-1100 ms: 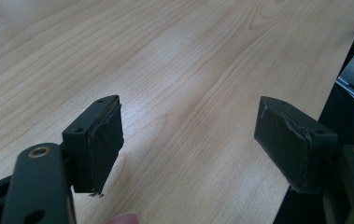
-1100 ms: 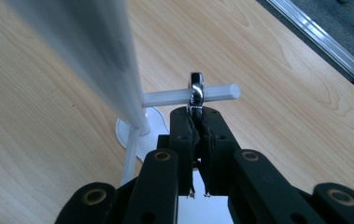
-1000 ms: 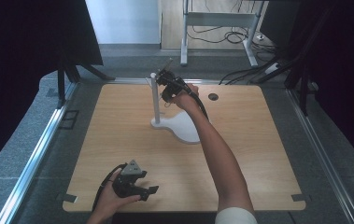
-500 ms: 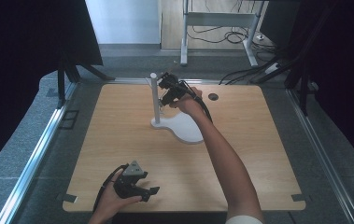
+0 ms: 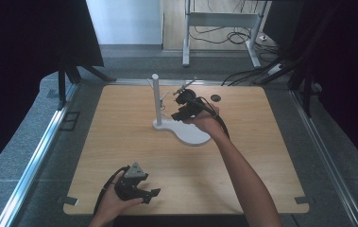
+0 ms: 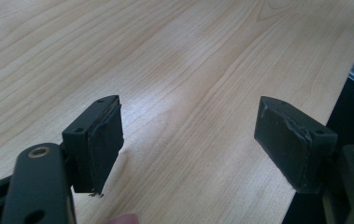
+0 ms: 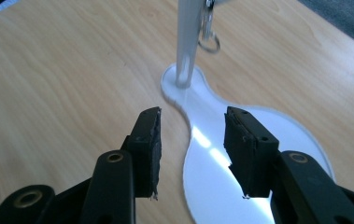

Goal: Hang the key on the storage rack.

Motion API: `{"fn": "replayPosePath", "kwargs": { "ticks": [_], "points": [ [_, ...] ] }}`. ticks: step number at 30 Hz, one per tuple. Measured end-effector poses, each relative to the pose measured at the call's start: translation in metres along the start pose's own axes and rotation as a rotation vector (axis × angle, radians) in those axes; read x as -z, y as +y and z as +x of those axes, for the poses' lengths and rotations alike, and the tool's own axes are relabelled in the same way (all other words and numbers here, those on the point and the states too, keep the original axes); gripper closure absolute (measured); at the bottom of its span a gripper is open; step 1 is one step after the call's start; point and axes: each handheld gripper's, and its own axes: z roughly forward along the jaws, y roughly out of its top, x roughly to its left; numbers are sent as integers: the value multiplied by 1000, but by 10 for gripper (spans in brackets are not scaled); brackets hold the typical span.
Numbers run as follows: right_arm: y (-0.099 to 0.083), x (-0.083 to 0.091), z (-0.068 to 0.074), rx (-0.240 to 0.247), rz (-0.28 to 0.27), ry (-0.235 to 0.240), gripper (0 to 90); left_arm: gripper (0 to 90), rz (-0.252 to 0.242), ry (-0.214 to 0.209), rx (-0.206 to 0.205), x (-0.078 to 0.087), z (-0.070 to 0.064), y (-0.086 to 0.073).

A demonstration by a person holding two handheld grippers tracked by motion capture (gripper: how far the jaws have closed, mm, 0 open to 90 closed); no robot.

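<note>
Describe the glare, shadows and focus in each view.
High view: dark curtains at the sides, daylight at the back, the table evenly lit, detail soft. Right gripper view: bright glare streaks on the white base; the top of the post is washed out; the right claw is sharp. Left gripper view: a pale sheen on the wood, faint shadow under the left claw.

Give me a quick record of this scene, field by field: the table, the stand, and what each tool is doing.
surface: wooden table
stand: white post upright on a flat white base
on the post: a small metal ring hangs beside it
left tool: open, holding nothing, near the table's front edge
right tool: open, holding nothing, over the base and pointing at the post
hands: one on each tool
</note>
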Motion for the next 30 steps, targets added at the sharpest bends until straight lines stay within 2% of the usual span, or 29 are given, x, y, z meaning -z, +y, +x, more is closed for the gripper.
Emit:
{"fn": "replayPosePath", "kwargs": {
  "ticks": [1,2,3,4,5,6,7,9,10,11,19,21,23,25,27,30],
  "points": [
    [-14,5,0,-5,-14,10,559,241,1,2,-1,0,1,0],
    [-14,5,0,-5,-14,10,559,241,2,5,0,0,1,0],
    [-30,11,-1,-16,-30,17,555,241,0,7,3,0,1,0],
    [-30,11,-1,-16,-30,17,555,241,0,7,3,0,1,0],
    [-49,17,-1,-25,-51,28,552,241,5,11,2,0,1,0],
    [-49,17,-1,-25,-51,28,552,241,5,11,2,0,1,0],
    [-63,21,-2,-36,-66,34,546,241,6,14,1,-1,0,0],
    [-78,25,-2,-45,-75,31,538,241,12,18,-3,-2,-1,0],
    [-78,25,-2,-45,-75,31,538,241,12,18,-3,-2,-1,0],
    [-97,29,-2,-51,-88,20,534,241,15,18,-3,-3,-1,0],
    [-163,38,-6,-103,-105,-7,519,241,31,27,-4,-8,-3,-1],
    [-168,38,-6,-109,-103,-9,518,241,32,27,-4,-9,-3,-1],
    [-188,38,-9,-133,-98,-16,514,241,34,32,-3,-9,-3,-1],
    [-197,38,-10,-146,-103,-17,511,241,32,34,0,-9,-3,-1],
    [-203,37,-11,-159,-114,-18,511,241,30,35,2,-9,-3,-1],
    [-205,36,-11,-155,-93,-23,502,241,30,35,-2,-9,-3,-1]
  ]
}}
